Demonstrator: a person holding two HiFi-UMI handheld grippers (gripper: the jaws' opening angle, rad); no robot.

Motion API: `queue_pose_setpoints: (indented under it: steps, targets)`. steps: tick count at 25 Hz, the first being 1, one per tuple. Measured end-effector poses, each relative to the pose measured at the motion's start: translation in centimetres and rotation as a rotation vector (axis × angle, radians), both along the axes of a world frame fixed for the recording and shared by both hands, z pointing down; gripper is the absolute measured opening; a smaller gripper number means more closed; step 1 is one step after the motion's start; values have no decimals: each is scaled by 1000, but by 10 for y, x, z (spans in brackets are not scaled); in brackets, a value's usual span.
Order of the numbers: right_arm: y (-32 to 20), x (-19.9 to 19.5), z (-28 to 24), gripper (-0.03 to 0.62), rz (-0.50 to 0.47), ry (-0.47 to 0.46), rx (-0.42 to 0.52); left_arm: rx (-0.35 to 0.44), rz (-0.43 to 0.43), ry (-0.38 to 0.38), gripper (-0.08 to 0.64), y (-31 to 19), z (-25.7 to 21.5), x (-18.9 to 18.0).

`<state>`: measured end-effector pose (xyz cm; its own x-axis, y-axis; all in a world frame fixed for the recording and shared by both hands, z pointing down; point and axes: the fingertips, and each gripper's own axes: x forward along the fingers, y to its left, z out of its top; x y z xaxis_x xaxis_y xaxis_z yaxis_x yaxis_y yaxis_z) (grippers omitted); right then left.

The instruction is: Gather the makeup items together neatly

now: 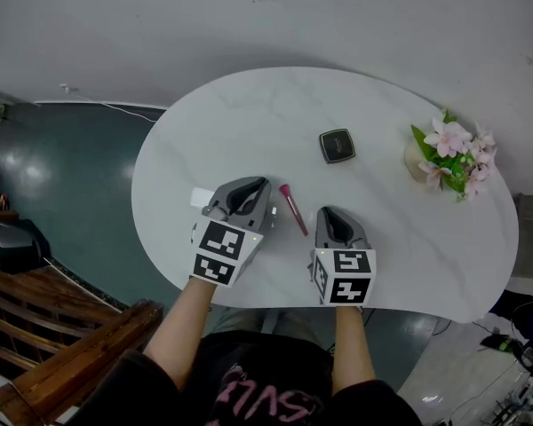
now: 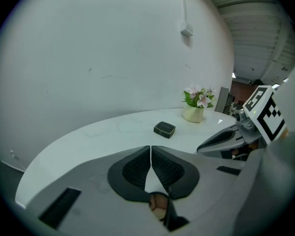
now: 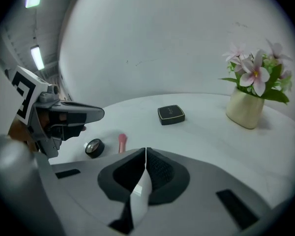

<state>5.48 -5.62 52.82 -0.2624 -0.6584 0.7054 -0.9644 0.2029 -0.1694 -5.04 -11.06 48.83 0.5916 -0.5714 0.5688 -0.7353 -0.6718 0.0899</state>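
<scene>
I hold a gripper in each hand over the near edge of a white oval surface [image 1: 249,114]. The left gripper [image 1: 256,187] has its jaws closed, pad against pad, with nothing between them. The right gripper [image 1: 329,213] is the same: jaws shut together and empty.

A thin pink makeup stick [image 1: 293,209] lies flat on the surface in the gap between the two grippers, its pink tip pointing away from me. It is just beside the left jaws and just to the left of the right jaws. I cannot tell whether it touches either.

In the right gripper view, a small round dark pot [image 3: 94,147] sits just beside the stick's tip, below the nose of the left gripper. A square black compact [image 1: 337,145] lies closed farther out on the surface, beyond the right jaws and well apart from both grippers. A small white thing [image 1: 201,197] shows at the outer side of the left gripper, mostly hidden. A cream vase of pink flowers [image 1: 451,153] stands near the far right end.

The compact's lid carries a faint gold mark, too small to read. The marker cube [image 1: 220,251] on each gripper shows black-and-white squares and no words. Pink lettering on my black shirt [image 1: 266,389] is cut off at the frame's bottom and unreadable.
</scene>
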Motion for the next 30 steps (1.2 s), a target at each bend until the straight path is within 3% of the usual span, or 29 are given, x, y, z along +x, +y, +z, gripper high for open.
queue_pose_setpoints:
  steps: [3,7,8,10,14,21,30]
  targets:
    - [0,7,1,67,20,-18,3,25,101,-19,15,-10,-4,26]
    - [-1,17,-1,67,41,-50,15,36,253,-115,17,-23,3,60]
    - [-1,19,-2,67,49,-55,19,25,290,-135,36,-24,6,68]
    - [-1,25,-3,67,65,-63,20,9,365,-163,140,-27,11,85]
    - [0,39,-2,67,103,-73,12,13,490,-245,227,-36,22,115]
    - [1,66,-1,67,157,-82,0,-10,596,-329,298,-58,38,146]
    - [0,84,2,67,183,-92,-5,-63,661,-405,304,-59,64,158]
